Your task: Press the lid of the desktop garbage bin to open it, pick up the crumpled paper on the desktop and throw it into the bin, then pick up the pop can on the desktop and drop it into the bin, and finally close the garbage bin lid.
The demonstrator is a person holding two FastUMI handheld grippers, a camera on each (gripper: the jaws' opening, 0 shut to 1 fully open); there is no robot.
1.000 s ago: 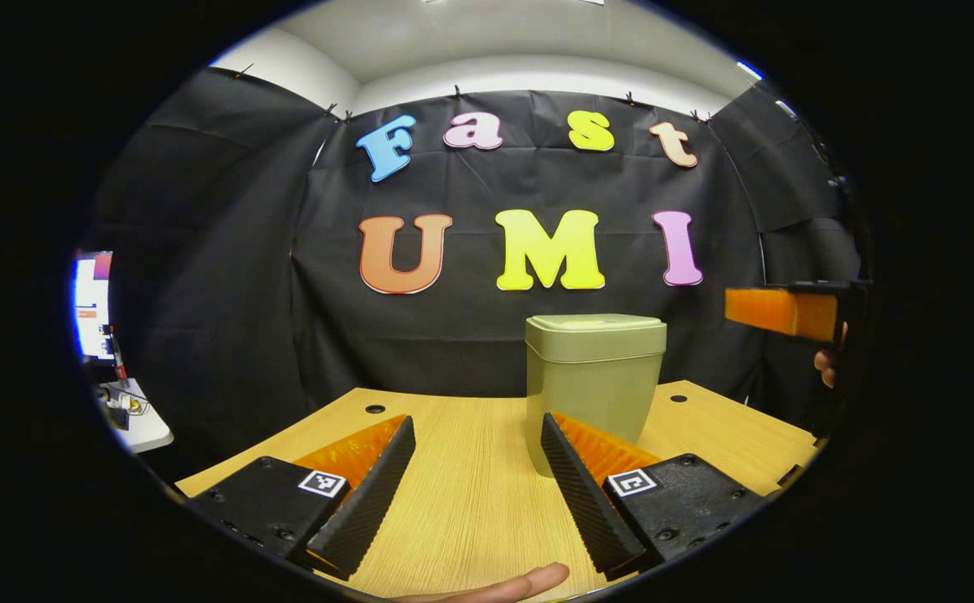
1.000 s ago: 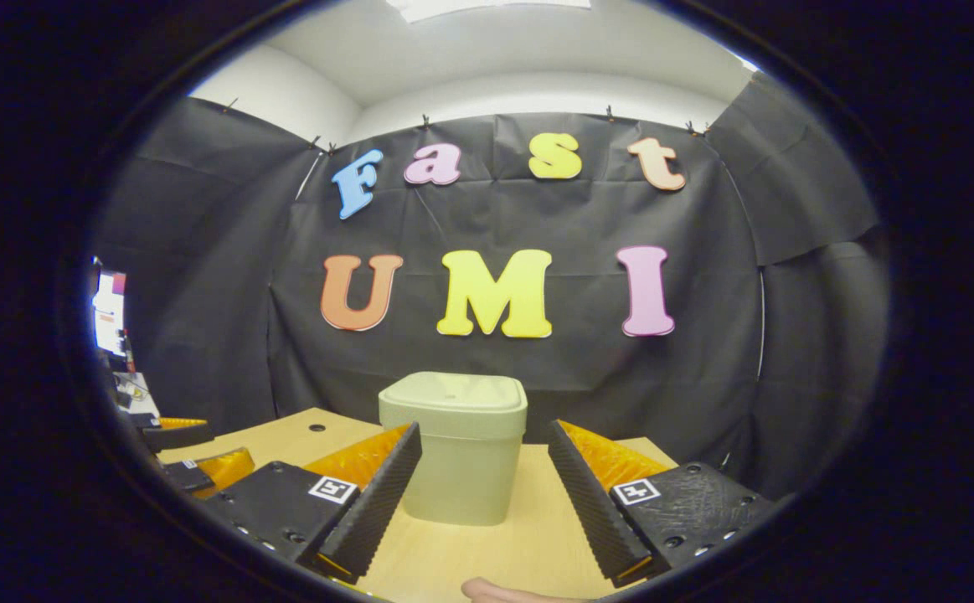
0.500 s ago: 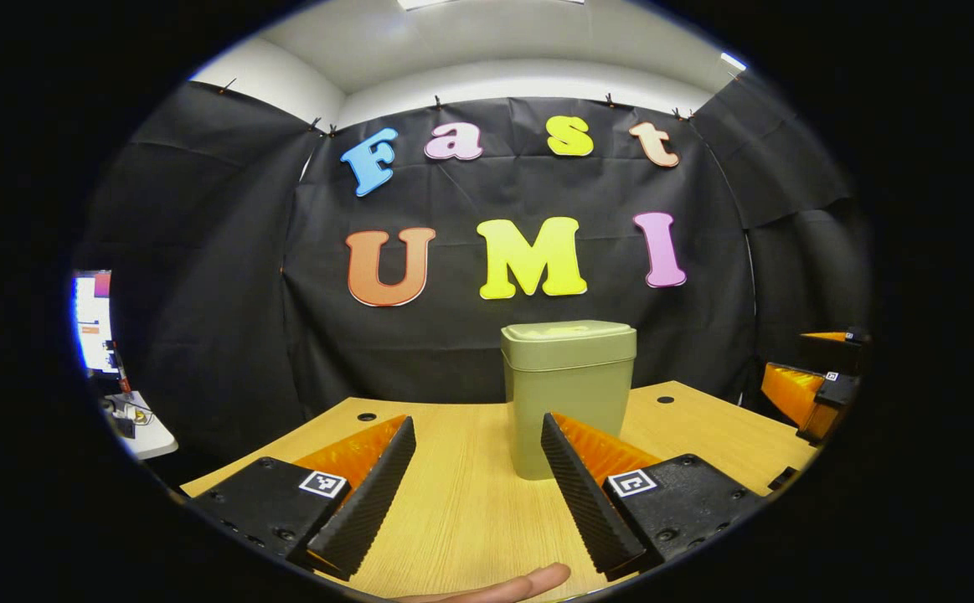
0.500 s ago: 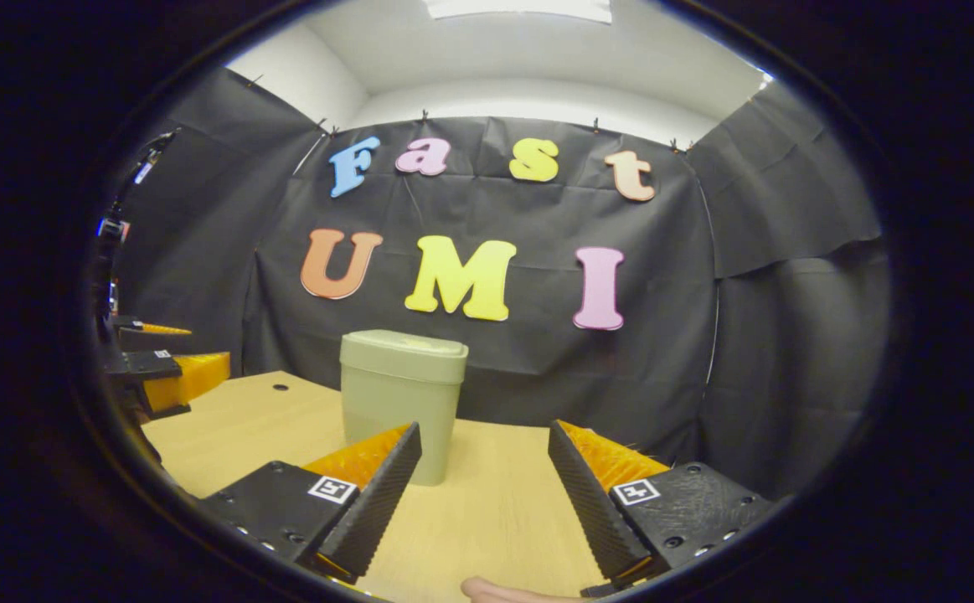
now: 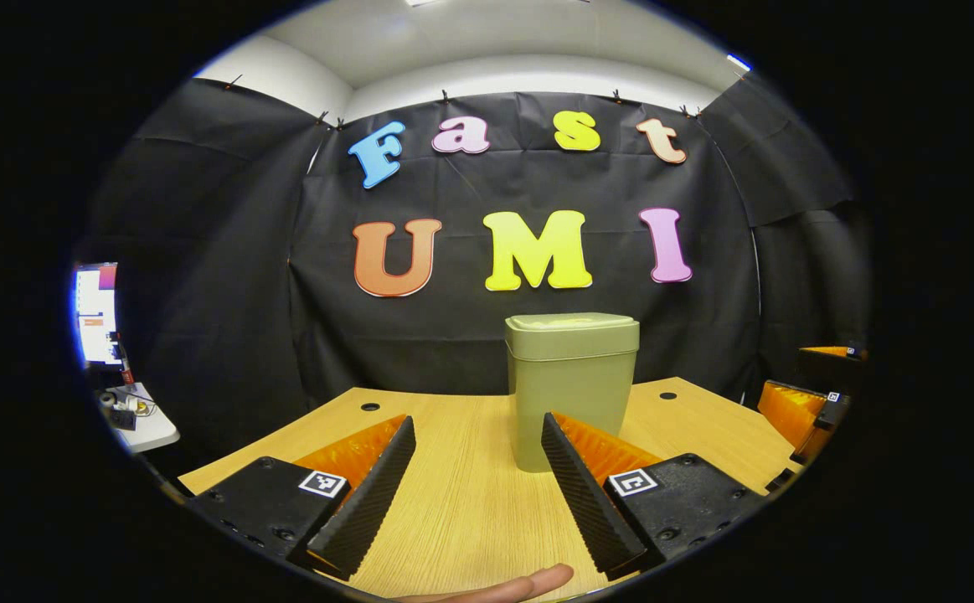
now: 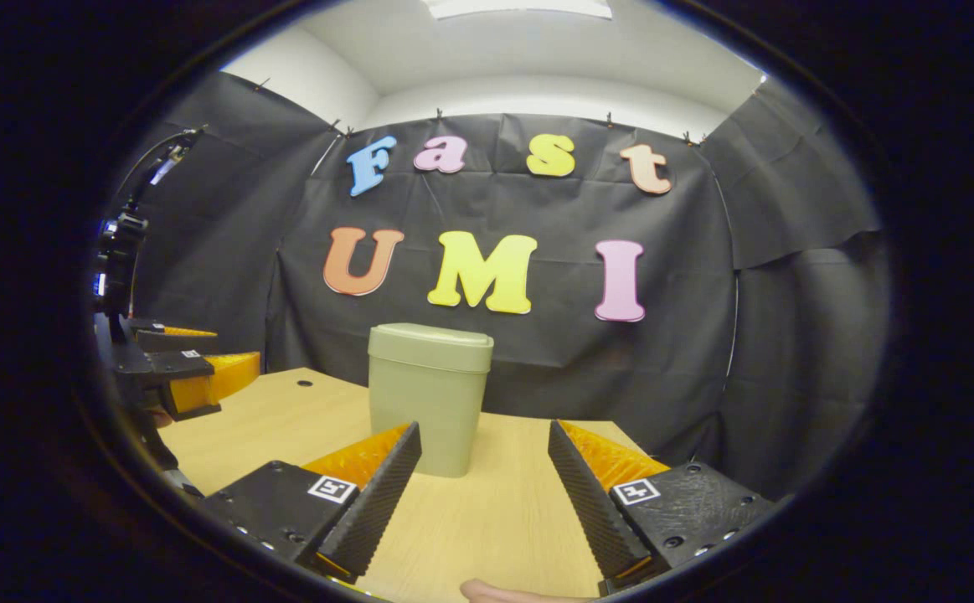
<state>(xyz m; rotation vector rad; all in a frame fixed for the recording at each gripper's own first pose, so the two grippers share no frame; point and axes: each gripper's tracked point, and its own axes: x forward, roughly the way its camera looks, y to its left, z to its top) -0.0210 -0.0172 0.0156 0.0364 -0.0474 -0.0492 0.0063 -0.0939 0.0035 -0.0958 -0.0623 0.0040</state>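
Note:
An olive-green garbage bin (image 5: 570, 394) stands upright on the wooden table (image 5: 461, 502) with its lid (image 5: 572, 325) down. In the left gripper view my left gripper (image 5: 478, 469) is open just above the table, the bin a little beyond its right finger. The right gripper (image 5: 809, 394) shows at the far right edge there. In the right gripper view my right gripper (image 6: 482, 477) is open and holds nothing, the bin (image 6: 428, 402) ahead and slightly left, lid (image 6: 432, 339) down. The left gripper (image 6: 181, 373) sits at the left edge.
Black cloth walls close the booth behind and to the sides. The table (image 6: 487, 519) has small round holes (image 5: 370, 407) near its back corners. A lit screen (image 5: 95, 314) and a white side table (image 5: 139, 423) lie beyond the left wall. A fingertip (image 5: 503, 584) shows at the bottom.
The right gripper has dropped from above the bin level to low beside the table at the right. In its view the bin shifted left, then slightly back. The left gripper barely moved.

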